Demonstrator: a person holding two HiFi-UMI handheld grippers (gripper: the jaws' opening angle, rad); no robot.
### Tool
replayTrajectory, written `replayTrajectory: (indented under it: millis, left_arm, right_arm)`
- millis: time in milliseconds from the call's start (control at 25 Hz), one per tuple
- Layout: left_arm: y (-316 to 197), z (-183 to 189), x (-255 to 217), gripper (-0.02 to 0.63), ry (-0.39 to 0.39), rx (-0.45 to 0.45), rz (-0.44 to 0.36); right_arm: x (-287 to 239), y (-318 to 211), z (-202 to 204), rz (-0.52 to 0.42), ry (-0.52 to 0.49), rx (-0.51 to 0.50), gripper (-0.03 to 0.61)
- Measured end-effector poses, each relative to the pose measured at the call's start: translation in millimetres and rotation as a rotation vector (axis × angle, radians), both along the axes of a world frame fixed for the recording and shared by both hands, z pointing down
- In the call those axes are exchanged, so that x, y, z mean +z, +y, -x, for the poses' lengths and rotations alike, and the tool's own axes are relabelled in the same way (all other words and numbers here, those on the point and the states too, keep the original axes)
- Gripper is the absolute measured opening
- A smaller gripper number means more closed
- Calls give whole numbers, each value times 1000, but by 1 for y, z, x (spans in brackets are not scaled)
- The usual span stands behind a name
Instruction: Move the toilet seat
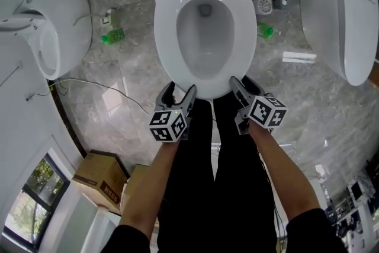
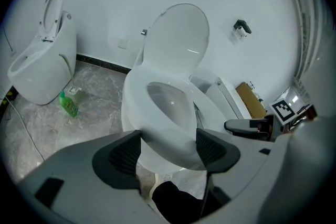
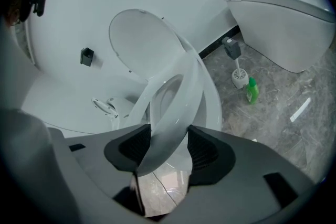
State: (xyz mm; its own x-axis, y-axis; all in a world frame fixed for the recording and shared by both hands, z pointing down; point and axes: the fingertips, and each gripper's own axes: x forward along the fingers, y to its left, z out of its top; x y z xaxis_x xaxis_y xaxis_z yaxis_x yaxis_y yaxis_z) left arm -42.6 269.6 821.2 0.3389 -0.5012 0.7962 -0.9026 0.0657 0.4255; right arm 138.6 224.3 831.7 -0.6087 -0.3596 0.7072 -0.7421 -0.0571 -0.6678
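Toilet seat: a white ring hinged at the back, its front edge caught between both grippers. In the right gripper view it stands tilted, front end up and clear of the bowl. The lid is upright against the wall behind it.

Left gripper: clenched on the front curve of the ring, left of centre. In its own view the white rim fills the gap from pad to pad.

Right gripper: grasping the rim right of centre. The ring runs edge-on through the jaws and meets both pads.

Handling, my judgement: rigid moulded plastic, light, glossy and so slippery under rubber pads. It pivots only about the hinge, so any pull must follow that arc. Twisting one side against the other would load the hinge pins. The front rim is the right place to hold, farthest from the hinge and thin enough for the jaws. If it slips it will slam onto the bowl.

Surroundings: grey marble floor, a green bottle on either side of the base, a toilet brush to the right, and other white toilets left and right.
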Motion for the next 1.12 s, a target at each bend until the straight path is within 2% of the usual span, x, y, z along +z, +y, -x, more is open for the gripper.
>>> replayTrajectory:
  millis: [280, 400, 520, 760, 920, 1120]
  left_arm:
    - [-17, 4, -39, 325, 8, -33, -13]
    - [-20, 6, -47, 330, 40, -55, -5]
    - [-20, 5, -47, 330, 73, -92, 32]
    - [-23, 4, -42, 336, 103, -79, 75]
    - [-21, 4, -44, 336, 172, -161, 116]
    - [-30, 2, -63, 334, 146, -144, 112]
  right_arm:
    - [-38, -14, 3, 8, -56, -26, 238]
    - [-45, -15, 6, 32, -62, -23, 238]
    - [-48, -18, 4, 37, -51, -17, 238]
    - [-48, -20, 2, 43, -38, -26, 238]
    - [-53, -21, 2, 47, -54, -34, 236]
    - [-69, -27, 2, 46, -80, -44, 238]
